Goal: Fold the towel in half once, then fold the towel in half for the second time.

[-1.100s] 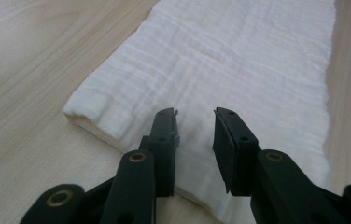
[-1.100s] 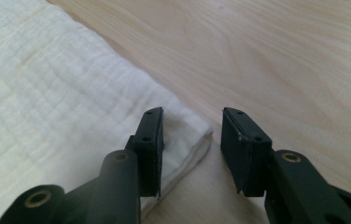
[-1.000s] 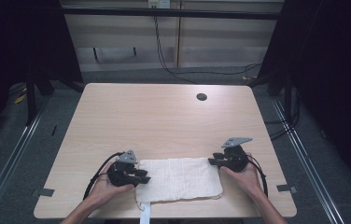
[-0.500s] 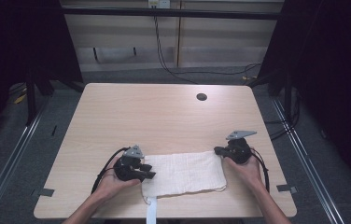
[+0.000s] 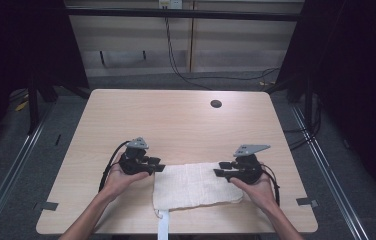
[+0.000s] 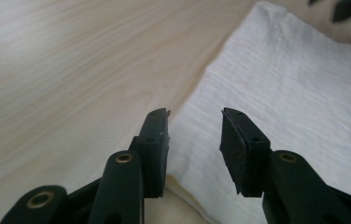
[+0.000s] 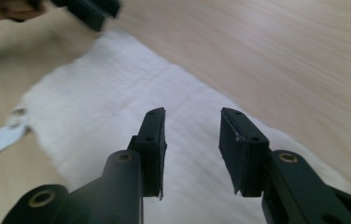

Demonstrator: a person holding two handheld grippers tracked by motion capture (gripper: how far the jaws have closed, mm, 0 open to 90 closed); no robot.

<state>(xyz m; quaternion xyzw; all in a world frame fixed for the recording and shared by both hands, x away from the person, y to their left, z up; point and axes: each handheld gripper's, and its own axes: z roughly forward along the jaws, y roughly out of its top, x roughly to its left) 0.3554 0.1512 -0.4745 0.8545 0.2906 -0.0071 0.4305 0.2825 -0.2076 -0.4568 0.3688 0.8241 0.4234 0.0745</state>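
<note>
At the table's near edge, your left gripper [image 5: 157, 168] and right gripper [image 5: 219, 173] flank a white cloth [image 5: 194, 186], each with jaws parted and holding nothing. The cloth lies flat, its strap [image 5: 163, 226] hanging over the edge. It looks folded once already; a grip on each end is still to be taken. Beyond, the table [image 5: 176, 120] shows a dark hole [image 5: 216, 104].
</note>
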